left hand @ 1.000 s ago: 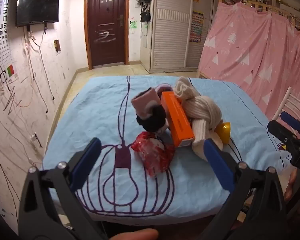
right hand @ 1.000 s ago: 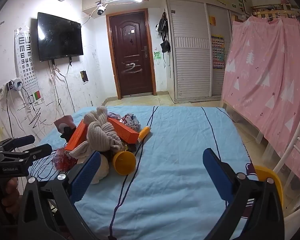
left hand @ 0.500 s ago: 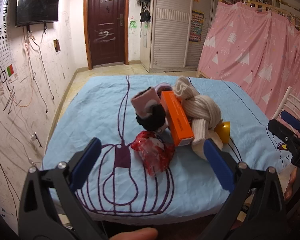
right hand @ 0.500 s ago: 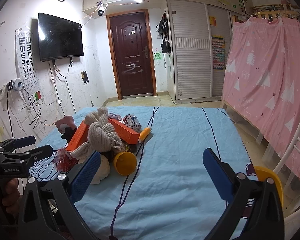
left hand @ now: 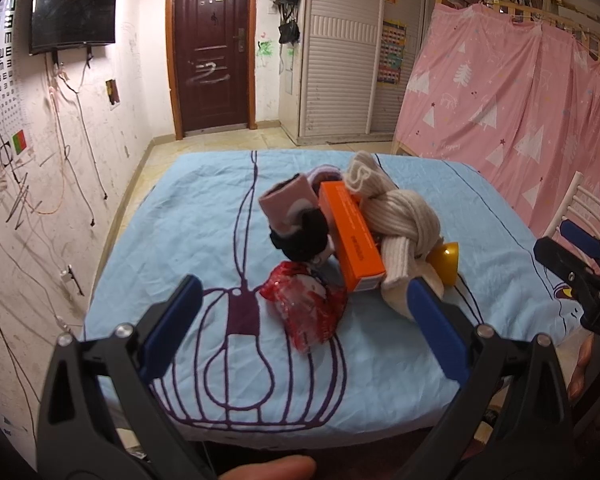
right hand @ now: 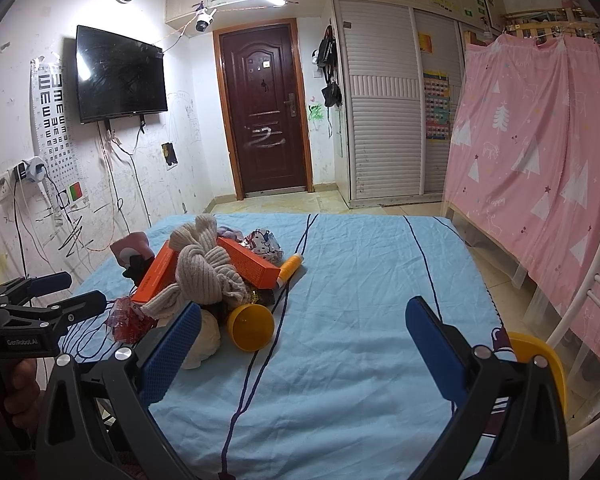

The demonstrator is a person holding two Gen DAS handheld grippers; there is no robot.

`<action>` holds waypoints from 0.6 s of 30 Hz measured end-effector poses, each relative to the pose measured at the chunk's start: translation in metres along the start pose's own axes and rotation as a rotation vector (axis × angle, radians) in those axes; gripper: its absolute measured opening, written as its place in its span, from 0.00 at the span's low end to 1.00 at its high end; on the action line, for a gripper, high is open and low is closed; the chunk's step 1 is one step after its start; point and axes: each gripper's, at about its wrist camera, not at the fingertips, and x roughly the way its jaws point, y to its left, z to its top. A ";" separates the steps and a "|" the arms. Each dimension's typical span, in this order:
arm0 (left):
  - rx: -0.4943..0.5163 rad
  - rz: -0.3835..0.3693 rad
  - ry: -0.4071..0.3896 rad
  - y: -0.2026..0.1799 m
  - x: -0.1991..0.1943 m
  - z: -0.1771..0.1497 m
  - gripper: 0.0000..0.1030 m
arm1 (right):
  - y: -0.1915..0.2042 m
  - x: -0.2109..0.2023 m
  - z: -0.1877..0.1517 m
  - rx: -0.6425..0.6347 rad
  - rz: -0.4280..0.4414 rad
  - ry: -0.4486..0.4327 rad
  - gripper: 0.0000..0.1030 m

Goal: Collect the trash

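Observation:
A pile lies on the blue bedsheet point(left hand: 204, 216). It holds a crumpled red wrapper point(left hand: 306, 312), an orange box point(left hand: 352, 236), a knotted cream knit scarf point(left hand: 404, 220), pink and black socks point(left hand: 296, 220) and a yellow cup point(left hand: 444, 260). My left gripper point(left hand: 304, 320) is open and empty, just short of the red wrapper. My right gripper point(right hand: 300, 344) is open and empty, to the right of the pile, near the yellow cup point(right hand: 251, 326). A second orange box point(right hand: 248, 266), a printed wrapper point(right hand: 264, 246) and an orange tube point(right hand: 290, 266) show in the right wrist view.
A yellow bin point(right hand: 540, 364) stands by a white chair point(right hand: 580, 312) at the bed's right edge. A pink curtain point(right hand: 540, 168) hangs on the right. A wall with cables and a TV point(right hand: 120, 74) is on the left.
Both grippers have barely moved. The pile looks the same.

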 end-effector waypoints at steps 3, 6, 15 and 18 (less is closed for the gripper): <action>0.001 -0.001 0.001 0.000 0.000 0.000 0.96 | 0.000 0.000 0.000 0.000 0.000 -0.001 0.92; 0.000 -0.002 0.001 0.000 0.000 0.000 0.96 | 0.000 -0.001 0.000 -0.002 0.001 -0.002 0.92; 0.002 -0.004 0.002 -0.003 -0.001 -0.002 0.96 | 0.000 -0.001 0.000 -0.002 0.000 -0.003 0.92; 0.002 -0.003 0.001 -0.003 -0.001 -0.002 0.96 | 0.001 -0.001 0.000 -0.003 0.001 -0.003 0.92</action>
